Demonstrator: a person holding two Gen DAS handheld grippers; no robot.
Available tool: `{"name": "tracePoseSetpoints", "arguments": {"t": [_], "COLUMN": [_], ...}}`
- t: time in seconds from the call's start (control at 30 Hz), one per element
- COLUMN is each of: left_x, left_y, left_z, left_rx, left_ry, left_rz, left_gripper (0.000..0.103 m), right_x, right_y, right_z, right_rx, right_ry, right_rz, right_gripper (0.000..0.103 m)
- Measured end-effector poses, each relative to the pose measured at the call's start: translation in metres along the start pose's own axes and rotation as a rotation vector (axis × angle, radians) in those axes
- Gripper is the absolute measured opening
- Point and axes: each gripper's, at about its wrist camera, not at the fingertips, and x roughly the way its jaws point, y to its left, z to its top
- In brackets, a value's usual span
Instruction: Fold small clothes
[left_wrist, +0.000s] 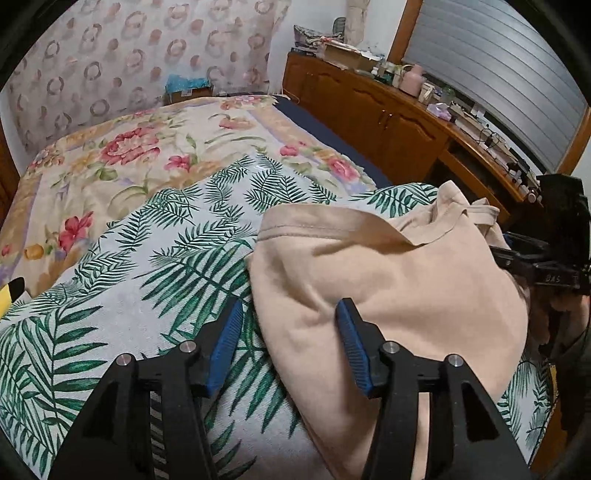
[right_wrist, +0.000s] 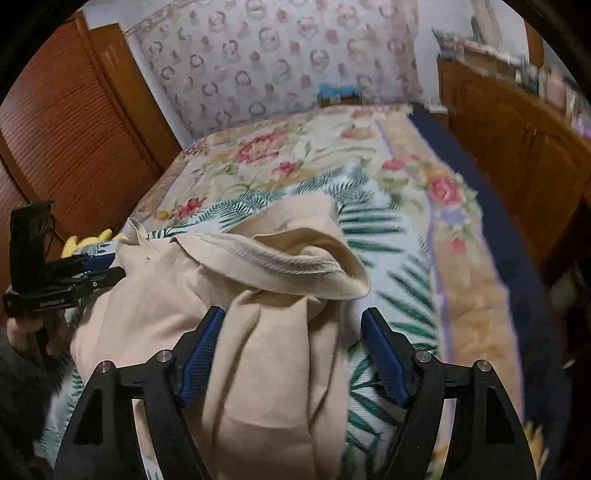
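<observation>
A small beige shirt lies crumpled on a palm-leaf cloth spread over the bed. In the left wrist view my left gripper is open over the shirt's left edge. One blue pad rests against the fabric and the other pad is over the leaf cloth. In the right wrist view my right gripper is open and wide, with a folded part of the beige shirt between its fingers; neither pad presses it. The ribbed hem curls up ahead. Each gripper shows at the edge of the other's view.
A floral blanket covers the far bed, with a navy sheet along its right edge. A wooden cabinet with clutter on top runs along the right. A louvred wooden door and a yellow soft toy are at the left.
</observation>
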Motion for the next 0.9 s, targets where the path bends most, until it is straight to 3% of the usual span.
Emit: {"name": "tracePoseSetpoints", "arguments": {"t": [0.13,0.23,0.3,0.33,0.37,0.4,0.47,0.53,0.8,0.9], "left_x": [0.002,0.004,0.005,0.005,0.006,0.005,0.001,-0.007,-0.084,-0.118], "left_y": [-0.005,-0.008,-0.010,-0.011,-0.011,-0.012,-0.015,-0.016,-0.024,-0.020], "left_z": [0.001,0.002,0.004,0.004,0.005,0.005,0.005,0.004,-0.007,-0.018], "left_rx": [0.003,0.003,0.005,0.000,0.000,0.003,0.012,0.010,0.016,0.031], "left_ry": [-0.001,-0.007,-0.005,-0.001,0.007,0.015,0.016,-0.006,-0.173,-0.237], "left_rz": [-0.024,-0.041,-0.043,-0.045,-0.055,-0.062,-0.073,-0.075,-0.091,-0.047], "left_gripper": [0.054,0.054,0.043,0.033,0.026,0.023,0.014,0.011,0.010,0.010], "right_x": [0.001,0.007,0.012,0.014,0.018,0.020,0.019,0.015,-0.030,-0.038], "right_y": [0.006,0.009,0.008,0.008,0.008,0.009,0.010,0.009,0.032,0.053], "right_z": [0.003,0.003,0.003,0.002,0.002,0.001,0.001,0.001,0.006,0.014], "right_rx": [-0.038,-0.064,-0.077,-0.083,-0.088,-0.087,-0.113,-0.110,-0.178,-0.234], "right_ry": [-0.001,-0.002,0.001,0.004,0.009,0.016,0.015,-0.002,-0.143,-0.163], "right_rz": [0.014,0.022,0.034,0.043,0.055,0.075,0.073,0.076,0.105,0.119], "right_gripper": [0.077,0.067,0.056,0.044,0.025,0.023,0.020,0.019,0.017,0.017]}}
